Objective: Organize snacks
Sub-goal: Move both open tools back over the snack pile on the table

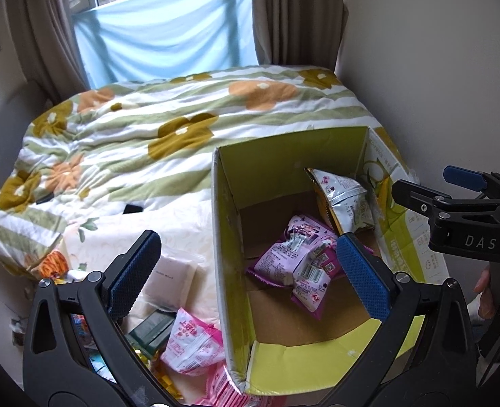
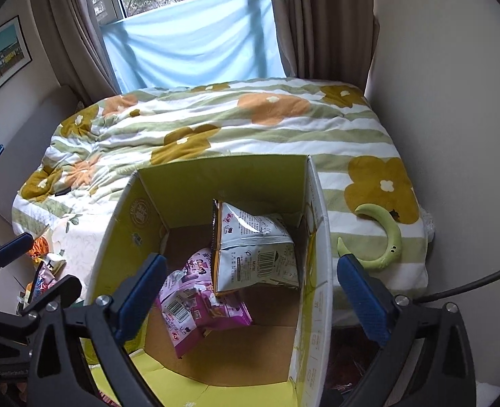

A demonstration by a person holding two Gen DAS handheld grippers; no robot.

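Observation:
An open yellow-green cardboard box (image 1: 231, 237) (image 2: 121, 230) stands on the bed. Inside lie purple snack packets (image 1: 297, 257) (image 2: 195, 302) and a silver-white bag (image 1: 345, 200) (image 2: 253, 247) leaning on the far right wall. My left gripper (image 1: 250, 271) is open and empty, straddling the box's left wall. My right gripper (image 2: 253, 295) is open and empty above the box; it also shows at the right of the left wrist view (image 1: 453, 200). Pink snack packets (image 1: 195, 342) and a dark green pack (image 1: 153, 332) lie left of the box.
A floral quilt (image 1: 168, 129) covers the bed. A white flat packet (image 1: 171, 278) and an orange wrapper (image 1: 54, 264) lie left of the box. A green crescent toy (image 2: 385, 237) lies right of it. Wall (image 2: 453, 101) and curtains (image 2: 317, 20) bound the bed.

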